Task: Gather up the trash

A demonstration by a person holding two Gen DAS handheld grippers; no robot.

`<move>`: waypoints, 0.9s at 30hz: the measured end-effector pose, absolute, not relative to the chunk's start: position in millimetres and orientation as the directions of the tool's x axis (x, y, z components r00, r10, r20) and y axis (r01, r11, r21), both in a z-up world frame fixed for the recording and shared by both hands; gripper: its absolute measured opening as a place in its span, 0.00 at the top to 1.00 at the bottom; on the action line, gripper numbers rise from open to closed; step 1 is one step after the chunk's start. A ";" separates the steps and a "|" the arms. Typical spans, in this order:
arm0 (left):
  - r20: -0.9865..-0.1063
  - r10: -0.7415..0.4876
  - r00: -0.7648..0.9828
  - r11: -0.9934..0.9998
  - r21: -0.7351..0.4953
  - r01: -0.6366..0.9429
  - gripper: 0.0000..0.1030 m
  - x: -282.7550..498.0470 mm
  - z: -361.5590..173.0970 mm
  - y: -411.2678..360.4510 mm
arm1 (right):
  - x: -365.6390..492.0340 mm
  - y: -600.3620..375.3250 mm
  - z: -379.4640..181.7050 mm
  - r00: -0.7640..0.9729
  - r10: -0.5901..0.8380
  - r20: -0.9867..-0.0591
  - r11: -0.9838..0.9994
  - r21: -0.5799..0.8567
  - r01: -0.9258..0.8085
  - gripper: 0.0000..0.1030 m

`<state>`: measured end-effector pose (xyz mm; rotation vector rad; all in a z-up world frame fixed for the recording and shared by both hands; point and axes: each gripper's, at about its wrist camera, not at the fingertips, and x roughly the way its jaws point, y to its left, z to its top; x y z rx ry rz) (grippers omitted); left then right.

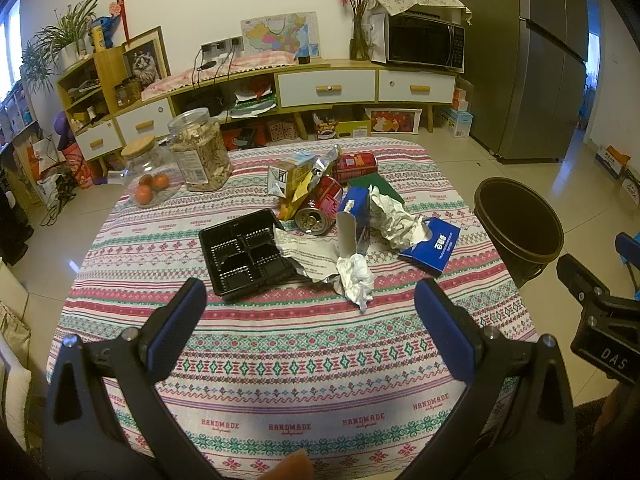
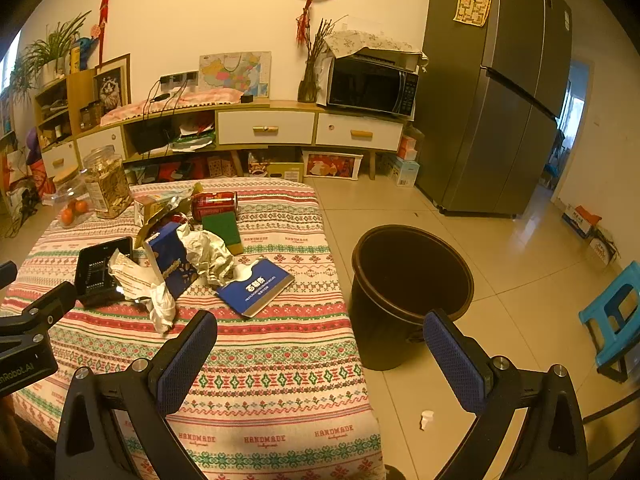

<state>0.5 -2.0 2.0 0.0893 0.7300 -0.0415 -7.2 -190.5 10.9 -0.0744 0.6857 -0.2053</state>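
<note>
Trash lies piled mid-table: a black plastic tray (image 1: 246, 254), crumpled white paper (image 1: 358, 278), a blue carton (image 1: 356, 210), a flat blue box (image 1: 434, 246), two red cans (image 1: 322, 206), a yellow carton (image 1: 290, 174) and a green sponge (image 1: 376, 184). A dark empty bin (image 1: 518, 226) stands on the floor right of the table, also in the right wrist view (image 2: 408, 280). My left gripper (image 1: 310, 304) is open and empty above the table's near half. My right gripper (image 2: 320, 338) is open and empty over the table's right edge, beside the bin.
A jar of snacks (image 1: 200, 152) and a glass jar with oranges (image 1: 150, 178) stand at the table's far left. A small white scrap (image 2: 426, 419) lies on the floor. A blue stool (image 2: 616, 316) stands at the right. Cabinets and a fridge (image 2: 500, 100) line the far wall.
</note>
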 end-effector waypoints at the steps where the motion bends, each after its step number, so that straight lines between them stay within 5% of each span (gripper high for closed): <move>1: -0.668 -0.007 0.744 0.995 0.067 0.069 0.00 0.5 1.9 -2.0 | -6.9 -190.3 11.0 0.755 -0.213 -0.621 0.977 -0.136 0.164 0.00; 27: -0.682 -0.016 0.731 0.996 0.057 0.075 0.00 0.5 -2.6 -0.4 | -13.0 -196.7 14.2 0.758 -0.226 -0.611 0.974 -0.141 0.177 0.00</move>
